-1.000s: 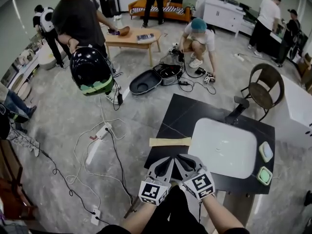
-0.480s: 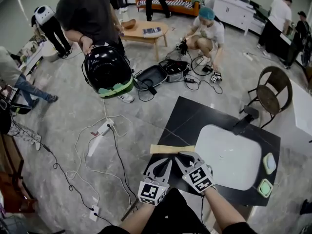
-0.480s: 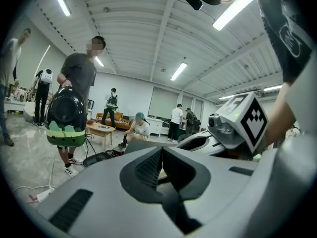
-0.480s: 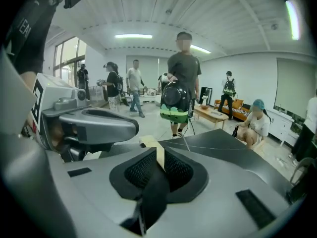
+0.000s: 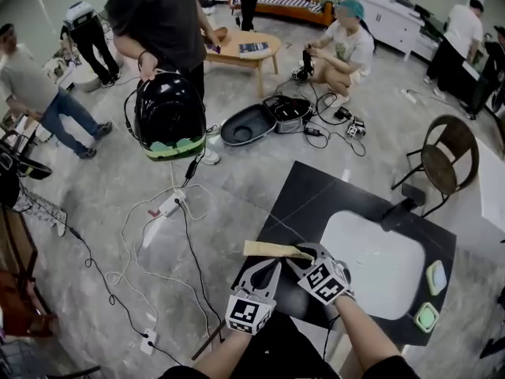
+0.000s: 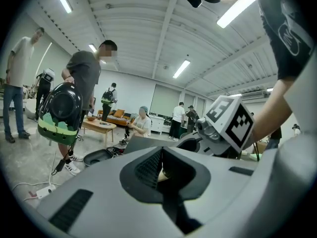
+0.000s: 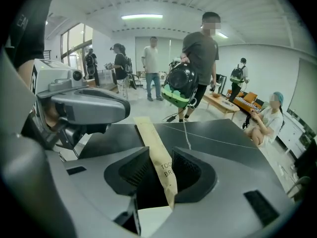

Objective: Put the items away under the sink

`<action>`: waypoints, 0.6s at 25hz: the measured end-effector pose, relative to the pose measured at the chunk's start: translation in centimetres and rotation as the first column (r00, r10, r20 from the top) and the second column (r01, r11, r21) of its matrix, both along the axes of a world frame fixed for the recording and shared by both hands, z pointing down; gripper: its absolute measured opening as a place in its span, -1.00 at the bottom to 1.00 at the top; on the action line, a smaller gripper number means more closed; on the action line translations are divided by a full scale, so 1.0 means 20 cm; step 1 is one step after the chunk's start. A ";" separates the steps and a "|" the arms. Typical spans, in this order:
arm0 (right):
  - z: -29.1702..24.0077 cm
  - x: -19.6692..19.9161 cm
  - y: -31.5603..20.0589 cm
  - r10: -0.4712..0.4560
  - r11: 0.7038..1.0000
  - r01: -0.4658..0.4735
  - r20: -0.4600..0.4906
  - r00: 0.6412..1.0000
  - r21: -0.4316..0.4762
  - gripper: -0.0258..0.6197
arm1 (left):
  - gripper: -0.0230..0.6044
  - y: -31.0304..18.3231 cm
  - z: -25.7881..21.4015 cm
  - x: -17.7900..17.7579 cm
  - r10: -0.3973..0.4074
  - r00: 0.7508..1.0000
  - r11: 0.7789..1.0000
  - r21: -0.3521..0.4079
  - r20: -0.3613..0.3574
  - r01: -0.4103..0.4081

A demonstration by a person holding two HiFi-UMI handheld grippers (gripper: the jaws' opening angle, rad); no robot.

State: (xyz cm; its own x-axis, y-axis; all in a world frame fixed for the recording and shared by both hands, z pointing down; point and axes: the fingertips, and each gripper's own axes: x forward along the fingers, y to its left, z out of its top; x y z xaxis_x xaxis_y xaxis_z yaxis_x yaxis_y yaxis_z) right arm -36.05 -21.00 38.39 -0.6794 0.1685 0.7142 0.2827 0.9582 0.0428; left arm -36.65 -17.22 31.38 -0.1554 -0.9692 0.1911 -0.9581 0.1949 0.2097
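A long flat tan toothbrush package (image 5: 264, 249) lies at the left edge of the black counter (image 5: 316, 196), one end hanging past it. My right gripper (image 5: 304, 253) is at the package's right end. In the right gripper view the package (image 7: 148, 138) runs slantwise between the jaws of that gripper (image 7: 161, 177), touching both pads, so they are shut on it. My left gripper (image 5: 268, 265) hovers just left of the right one at the counter's front edge; its jaws (image 6: 163, 167) are shut with nothing in them. The white sink (image 5: 371, 263) sits right of both.
Two pale green pads (image 5: 435, 277) (image 5: 426, 317) lie at the counter's right edge, and a dark faucet (image 5: 406, 204) stands behind the sink. A chair (image 5: 446, 160) is beyond the counter. Cables and a power strip (image 5: 162, 208) cross the floor to the left, where a person holds a black helmet-like case (image 5: 170, 117).
My right gripper has moved forward to the package's right end and now has it between its jaws. The left gripper stayed close beside it. The person with the black case shifted.
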 end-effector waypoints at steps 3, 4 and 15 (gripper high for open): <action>0.04 -0.01 0.01 -0.029 1.000 0.029 -0.046 0.999 -0.006 -0.47 | -0.90 0.01 0.00 -0.02 -0.004 1.000 1.000 0.000 -0.002 0.004; 0.06 -0.01 0.01 -0.039 0.999 0.039 -0.063 0.997 -0.003 -0.46 | -0.90 0.01 0.00 -0.02 -0.004 1.000 1.000 0.001 -0.003 0.004; 0.13 -0.03 -0.02 -0.086 0.996 0.090 -0.131 0.988 0.027 -0.46 | -0.90 0.02 0.02 -0.03 -0.016 1.000 1.000 -0.011 -0.011 0.016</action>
State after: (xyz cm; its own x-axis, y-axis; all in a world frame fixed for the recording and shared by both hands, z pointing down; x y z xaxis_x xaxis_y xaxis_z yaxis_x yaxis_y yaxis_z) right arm -36.56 -21.32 41.08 -0.5641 0.1984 0.8015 0.3709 0.9281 0.0313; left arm -37.30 -16.82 31.71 -0.1688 -0.9644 0.2036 -0.9524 0.2128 0.2183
